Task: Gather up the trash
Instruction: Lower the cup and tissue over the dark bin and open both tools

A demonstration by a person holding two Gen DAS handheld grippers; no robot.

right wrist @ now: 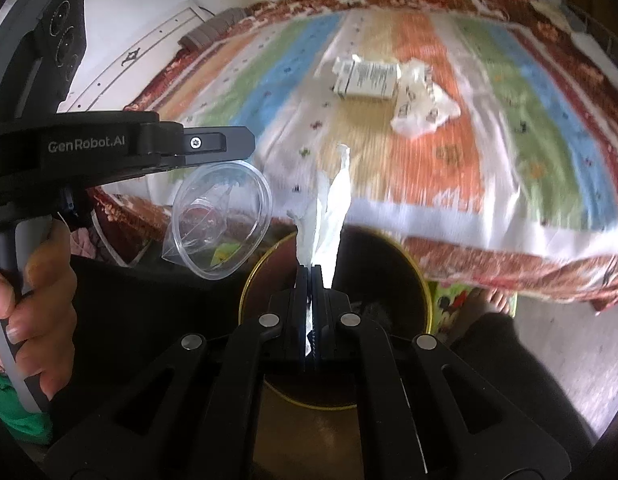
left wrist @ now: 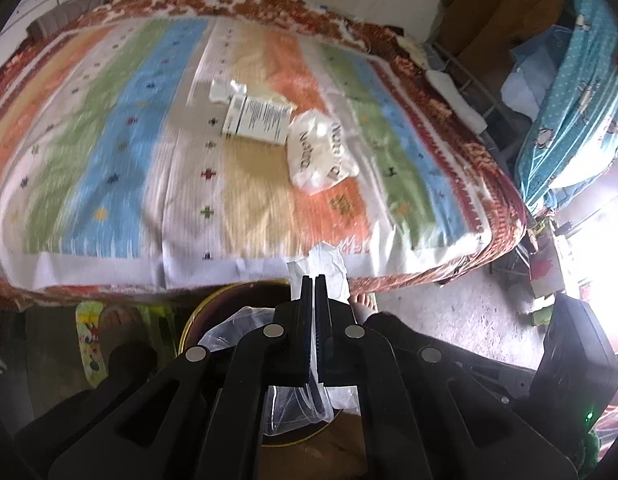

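Note:
My left gripper (left wrist: pixel 314 278) is shut on a clear plastic cup (left wrist: pixel 293 404), held over the dark round bin (left wrist: pixel 197 316) with a yellow rim. The cup (right wrist: pixel 223 220) shows hanging from the left gripper (right wrist: pixel 251 144) in the right wrist view. My right gripper (right wrist: pixel 311 268) is shut on a white tissue (right wrist: pixel 329 216) above the same bin (right wrist: pixel 425 300). The tissue (left wrist: pixel 329 264) also shows in the left wrist view. On the striped bed cover (left wrist: pixel 109 140) lie a white carton (left wrist: pixel 257 120), a crumpled white plastic bag (left wrist: pixel 321 152) and a white scrap (left wrist: pixel 225 90).
The bed's front edge (left wrist: pixel 189 276) runs just beyond the bin. A person's bare feet in patterned sandals (left wrist: pixel 97 336) stand beside the bin. A metal rack with cloths (left wrist: pixel 549 92) stands to the right of the bed. Bare concrete floor (left wrist: pixel 449 312) lies at the right.

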